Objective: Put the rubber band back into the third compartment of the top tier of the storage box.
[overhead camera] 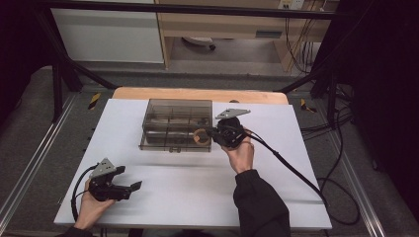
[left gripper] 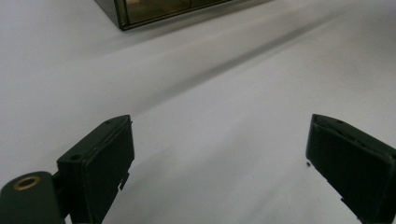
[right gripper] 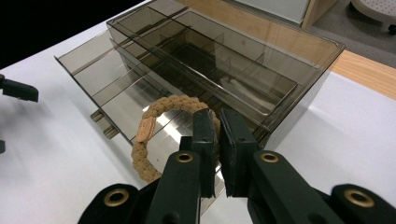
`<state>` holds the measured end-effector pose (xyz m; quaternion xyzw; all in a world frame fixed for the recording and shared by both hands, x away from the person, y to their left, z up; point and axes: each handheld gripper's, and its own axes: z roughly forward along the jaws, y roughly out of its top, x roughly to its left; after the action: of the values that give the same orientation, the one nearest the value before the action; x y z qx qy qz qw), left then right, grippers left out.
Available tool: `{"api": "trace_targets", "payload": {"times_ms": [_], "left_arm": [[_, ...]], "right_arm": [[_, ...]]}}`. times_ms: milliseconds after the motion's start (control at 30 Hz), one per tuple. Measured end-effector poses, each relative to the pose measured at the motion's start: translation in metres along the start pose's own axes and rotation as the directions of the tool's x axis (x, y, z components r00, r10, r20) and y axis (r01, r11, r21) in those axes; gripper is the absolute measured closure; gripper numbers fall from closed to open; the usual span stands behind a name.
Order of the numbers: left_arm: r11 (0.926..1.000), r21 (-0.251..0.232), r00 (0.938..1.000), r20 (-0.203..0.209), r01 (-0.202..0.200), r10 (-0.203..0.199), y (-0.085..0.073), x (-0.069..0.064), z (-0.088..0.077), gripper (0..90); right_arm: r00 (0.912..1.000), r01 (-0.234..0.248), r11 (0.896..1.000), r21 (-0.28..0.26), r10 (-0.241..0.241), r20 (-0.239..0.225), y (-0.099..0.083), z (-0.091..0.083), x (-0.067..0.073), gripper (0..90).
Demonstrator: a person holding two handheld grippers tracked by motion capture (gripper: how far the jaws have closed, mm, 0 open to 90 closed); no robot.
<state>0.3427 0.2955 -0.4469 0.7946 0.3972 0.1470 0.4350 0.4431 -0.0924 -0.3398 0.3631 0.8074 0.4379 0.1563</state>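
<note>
Bracelet between right gripper fingers

- We're getting dim, grainy footage, corners going black in the high view.
- We're seeing soft shadows streaking the white table, near jaws blurring.

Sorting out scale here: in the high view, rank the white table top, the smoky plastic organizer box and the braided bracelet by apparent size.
1. white table top, largest.
2. organizer box.
3. braided bracelet, smallest, held in the right claw.
</note>
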Motion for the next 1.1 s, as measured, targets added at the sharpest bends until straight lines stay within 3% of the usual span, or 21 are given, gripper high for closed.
{"api": "trace_targets", "payload": {"times_ms": [633,1100], "left_arm": [[1.0000,-0.001,1.0000,0.000,-0.001,0.001,0.000,0.000,0.000,7.6],[1.0000,0.000,1.0000,-0.001,-0.001,0.001,0.000,0.000,0.000,7.6]], "right_arm": [[0.9999,-0.011,1.000,0.020,0.011,0.006,-0.003,0.026,-0.001,85.3],[0.9999,-0.012,0.999,0.042,0.011,0.009,-0.008,0.035,0.000,85.3]]}}
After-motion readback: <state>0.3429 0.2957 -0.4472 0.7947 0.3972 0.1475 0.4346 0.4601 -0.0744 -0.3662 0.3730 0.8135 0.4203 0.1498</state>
